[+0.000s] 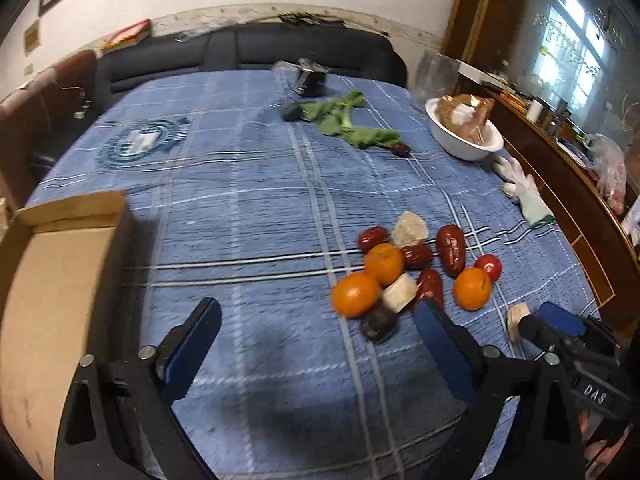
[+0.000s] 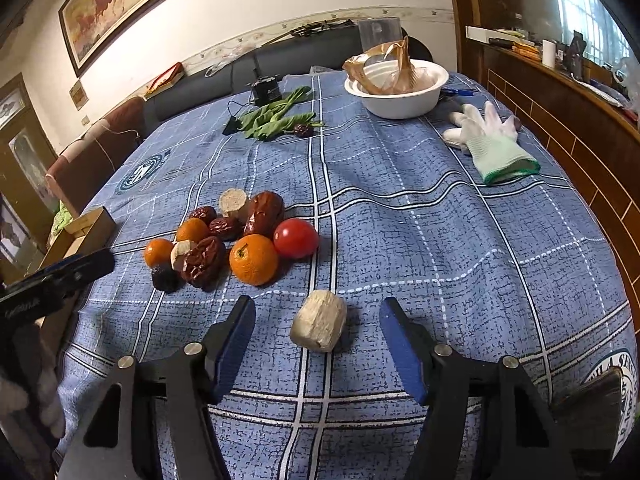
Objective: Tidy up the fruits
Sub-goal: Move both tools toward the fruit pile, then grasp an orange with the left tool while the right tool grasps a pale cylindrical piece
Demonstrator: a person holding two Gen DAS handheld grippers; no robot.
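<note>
A heap of fruit lies on the blue checked cloth: three oranges (image 2: 253,259) (image 1: 355,294), a red tomato (image 2: 296,237) (image 1: 489,267), several dark red dates (image 2: 264,213) (image 1: 450,249), a dark plum (image 2: 165,277) and pale beige chunks (image 2: 233,201). One beige chunk (image 2: 319,321) lies apart, just ahead of and between the open fingers of my right gripper (image 2: 318,334). My left gripper (image 1: 318,320) is open and empty, low over the cloth to the left of the heap; its right finger (image 1: 434,332) is close to a date. The right gripper also shows in the left wrist view (image 1: 538,322).
An open cardboard box (image 1: 60,240) (image 2: 86,228) stands at the table's left edge. Green leaves (image 2: 272,116), a black device (image 2: 266,90), a white bowl (image 2: 396,92) holding a wrapper, and a white glove (image 2: 492,140) lie farther back. A wooden cabinet runs along the right.
</note>
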